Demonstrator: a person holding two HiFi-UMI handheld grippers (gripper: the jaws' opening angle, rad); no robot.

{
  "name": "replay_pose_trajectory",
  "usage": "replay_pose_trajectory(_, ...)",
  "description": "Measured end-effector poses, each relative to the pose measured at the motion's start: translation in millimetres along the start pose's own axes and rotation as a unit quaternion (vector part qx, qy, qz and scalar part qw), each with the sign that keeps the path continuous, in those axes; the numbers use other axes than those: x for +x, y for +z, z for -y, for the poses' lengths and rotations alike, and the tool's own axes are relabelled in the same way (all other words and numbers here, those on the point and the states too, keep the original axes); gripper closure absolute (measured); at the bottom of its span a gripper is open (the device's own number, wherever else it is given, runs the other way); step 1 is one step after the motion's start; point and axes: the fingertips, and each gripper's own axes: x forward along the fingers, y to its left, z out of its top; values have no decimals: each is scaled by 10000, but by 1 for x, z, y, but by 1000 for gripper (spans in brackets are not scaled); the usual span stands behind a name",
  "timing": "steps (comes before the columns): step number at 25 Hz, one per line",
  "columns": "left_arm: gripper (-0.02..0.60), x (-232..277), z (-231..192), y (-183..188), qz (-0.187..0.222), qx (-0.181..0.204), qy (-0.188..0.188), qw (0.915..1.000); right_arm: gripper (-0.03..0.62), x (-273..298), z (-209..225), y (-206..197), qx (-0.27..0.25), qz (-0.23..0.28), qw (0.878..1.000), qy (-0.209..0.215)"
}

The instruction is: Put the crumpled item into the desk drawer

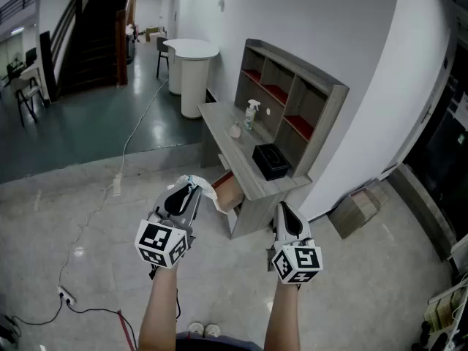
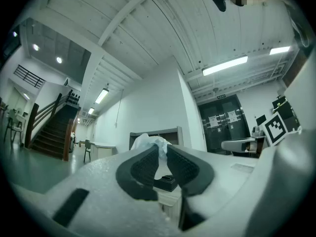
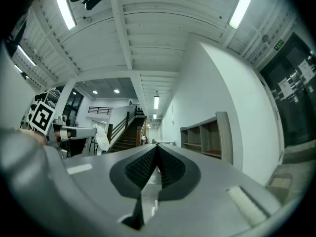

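Left gripper (image 1: 191, 186) pinches crumpled item (image 1: 208, 191) — beside the open drawer (image 1: 229, 191) front edge

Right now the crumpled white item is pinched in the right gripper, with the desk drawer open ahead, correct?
Not quite. The left gripper pinches the crumpled white item, as the left gripper view shows; the right gripper is shut on nothing. The desk drawer is open.
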Motion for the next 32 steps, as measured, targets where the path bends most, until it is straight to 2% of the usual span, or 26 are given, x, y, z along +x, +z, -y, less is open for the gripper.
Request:
replay_pose_trajectory(16,525,-3,-10,-9,-68,-80,8,9999,586,4,-5,-7,-3,-67,10000,-40)
replay_pose_trajectory(32,525,-16,-61,-30,-119,-255,121,9995,585,26,-19,-22,120,-73,9995,-270)
